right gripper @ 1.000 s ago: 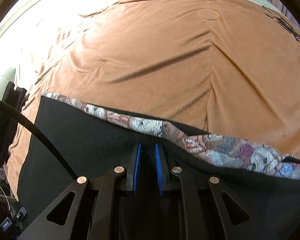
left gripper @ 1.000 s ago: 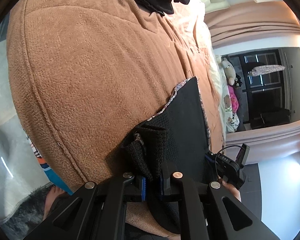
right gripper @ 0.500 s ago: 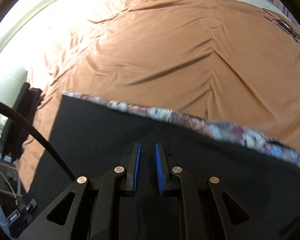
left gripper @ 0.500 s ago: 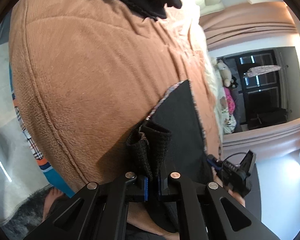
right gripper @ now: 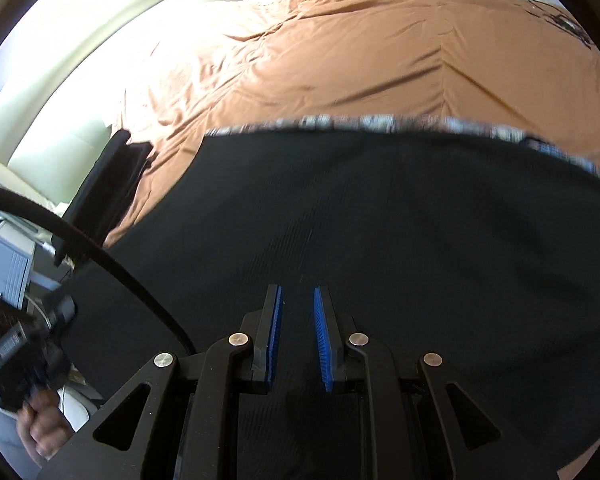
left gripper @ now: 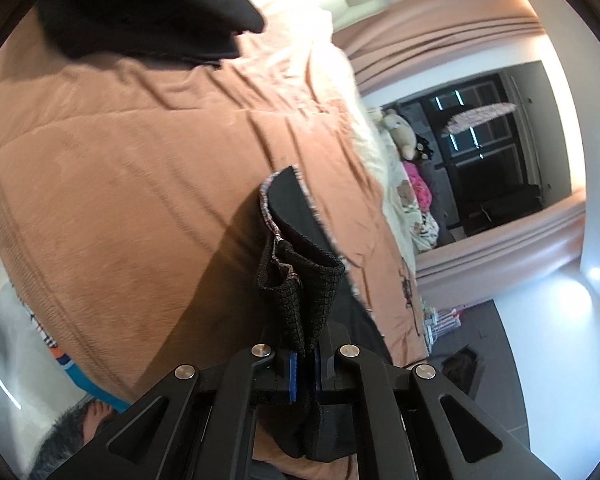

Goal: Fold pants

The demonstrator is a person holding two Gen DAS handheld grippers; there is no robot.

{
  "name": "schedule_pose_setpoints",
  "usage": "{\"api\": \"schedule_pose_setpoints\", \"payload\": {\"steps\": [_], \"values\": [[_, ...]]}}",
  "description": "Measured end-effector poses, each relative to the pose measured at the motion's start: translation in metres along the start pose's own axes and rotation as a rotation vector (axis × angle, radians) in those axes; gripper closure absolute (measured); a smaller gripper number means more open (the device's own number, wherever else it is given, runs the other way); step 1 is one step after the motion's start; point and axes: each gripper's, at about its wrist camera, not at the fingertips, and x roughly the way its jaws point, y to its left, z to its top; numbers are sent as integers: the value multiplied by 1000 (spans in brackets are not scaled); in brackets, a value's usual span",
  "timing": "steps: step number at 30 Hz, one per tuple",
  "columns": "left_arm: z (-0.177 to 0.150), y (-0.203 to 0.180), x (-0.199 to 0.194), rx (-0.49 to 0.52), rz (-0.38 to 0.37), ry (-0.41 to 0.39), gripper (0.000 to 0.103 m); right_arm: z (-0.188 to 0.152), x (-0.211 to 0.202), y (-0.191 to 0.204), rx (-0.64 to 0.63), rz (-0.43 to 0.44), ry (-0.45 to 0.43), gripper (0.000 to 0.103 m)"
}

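Note:
The black pants with a patterned lining (right gripper: 380, 216) hang lifted above the orange blanket. In the left wrist view my left gripper (left gripper: 305, 372) is shut on a bunched fold of the pants (left gripper: 300, 292), which stands up between the blue pads. In the right wrist view my right gripper (right gripper: 297, 336) shows a gap between its blue pads (right gripper: 323, 340) and lies against the black cloth; whether cloth sits between them is hidden. The patterned edge (right gripper: 380, 123) runs across the top of the pants.
The orange blanket (right gripper: 360, 52) covers the bed. A folded black garment (left gripper: 140, 8) lies at the bed's far side, also in the right wrist view (right gripper: 108, 184). A stuffed toy (left gripper: 400, 128) and a dark window are at the right. The left hand (right gripper: 40, 428) shows at lower left.
Both grippers have lifted the pants higher and toward me. The black cloth now fills more of the right wrist view, and the fold in the left gripper stands more upright.

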Motion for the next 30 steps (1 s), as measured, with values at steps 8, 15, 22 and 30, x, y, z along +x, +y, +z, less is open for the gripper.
{"api": "schedule_pose_setpoints", "payload": {"steps": [8,15,22,30], "values": [[6,-32,6,66,-34,11,98,-54,-1,6,-31,26,46,89],[5,-70,20,143,-88,38,98,-63,-12,-2,-11,60,47,89],[1,-118,35,229,-135,73,98,-57,-45,-30,22,107,6,89],[-14,-174,61,329,-187,127,98,-62,-116,-93,108,71,-153,45]]}}
